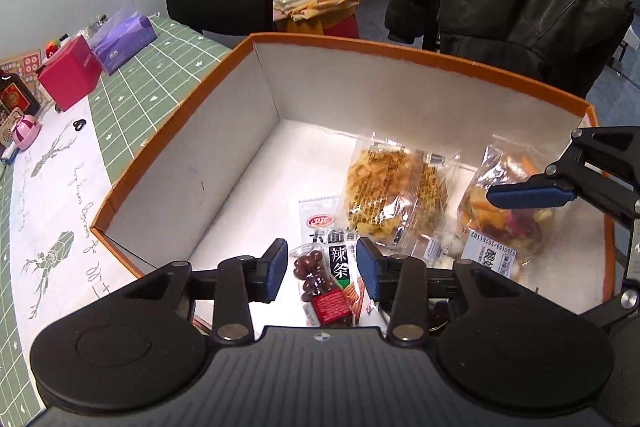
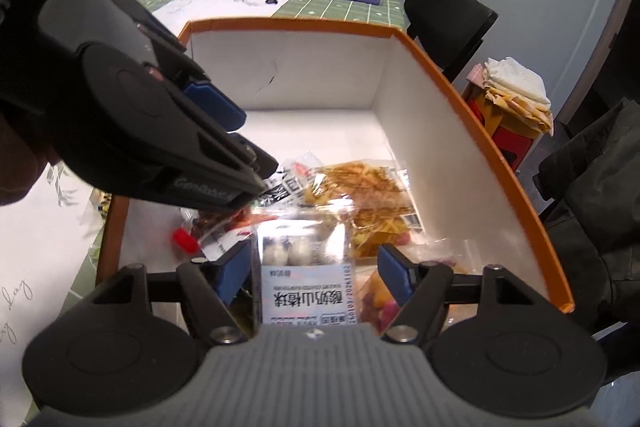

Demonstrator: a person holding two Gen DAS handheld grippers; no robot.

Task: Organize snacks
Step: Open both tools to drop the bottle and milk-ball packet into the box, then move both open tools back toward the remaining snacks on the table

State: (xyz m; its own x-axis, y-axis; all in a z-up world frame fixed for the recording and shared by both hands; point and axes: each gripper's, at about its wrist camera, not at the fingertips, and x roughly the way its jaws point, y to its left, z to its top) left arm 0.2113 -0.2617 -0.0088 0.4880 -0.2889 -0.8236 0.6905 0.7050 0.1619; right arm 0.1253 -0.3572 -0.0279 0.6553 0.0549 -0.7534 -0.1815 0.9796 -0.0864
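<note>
Both grippers are held over the orange-rimmed box [image 1: 240, 47]. Parted fingers of the left gripper [image 1: 322, 269] straddle a chocolate-ball packet [image 1: 316, 279] lying on a spicy-strip packet [image 1: 340, 255] at the box's near edge. Spread jaws of the right gripper [image 2: 316, 273] flank, ungripped, a hawthorn-ball bag [image 2: 302, 267] beside a fried-snack bag [image 2: 360, 187].

Right gripper [image 2: 314, 273] hangs open over snack packets [image 2: 360, 187] inside orange-rimmed box [image 2: 472, 95].
</note>
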